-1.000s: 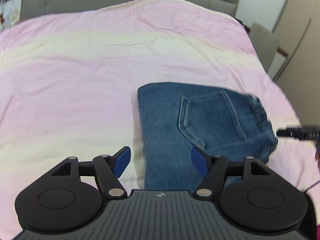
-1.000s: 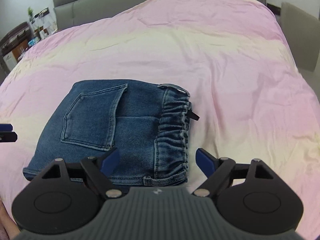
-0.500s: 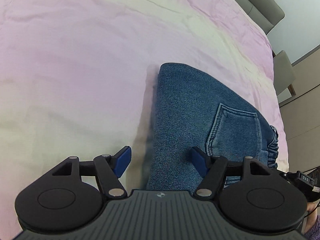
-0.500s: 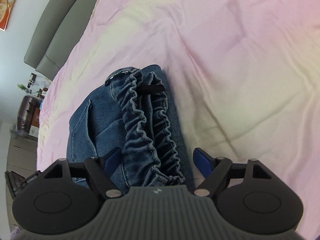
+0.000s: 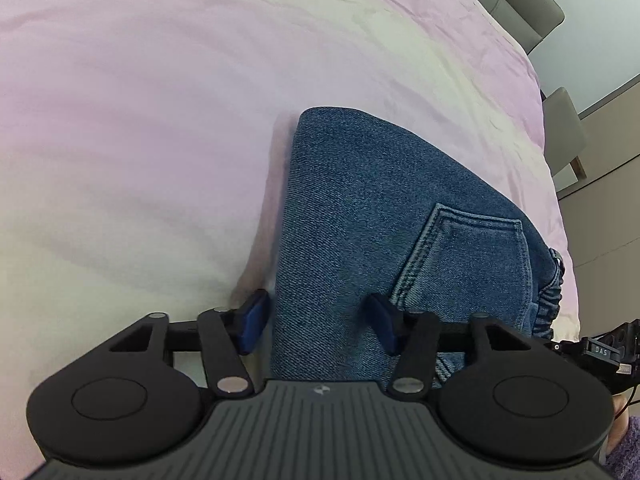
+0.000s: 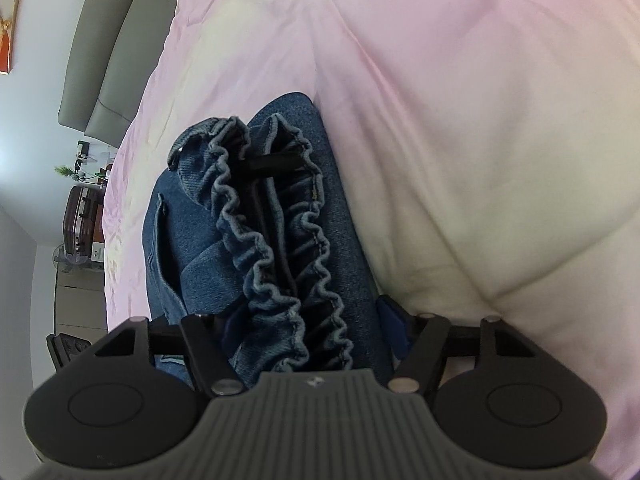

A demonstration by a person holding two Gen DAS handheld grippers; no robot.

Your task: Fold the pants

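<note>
One pair of folded blue jeans [image 5: 360, 216] lies on one pink-and-cream bedspread [image 5: 140, 120], with a single back pocket [image 5: 468, 256] showing on the denim. Two grippers bracket the jeans: the left gripper [image 5: 318, 326] at the folded edge, the right gripper [image 6: 308, 330] at the gathered waistband [image 6: 276, 232]. Beyond the bedspread stand one grey headboard [image 6: 104, 52], one suitcase [image 6: 80, 220] and one small plant [image 6: 66, 171].

My right gripper [image 6: 310, 330]: its left fingertip is mostly buried behind the jeans' [image 6: 256, 236] ruffled waistband [image 6: 276, 240]. My left gripper's [image 5: 318, 326] body cuts off the jeans' near edge. Can't tell whether either one actually pinches the denim. Shelf items [image 6: 82, 168] are too small to identify.
</note>
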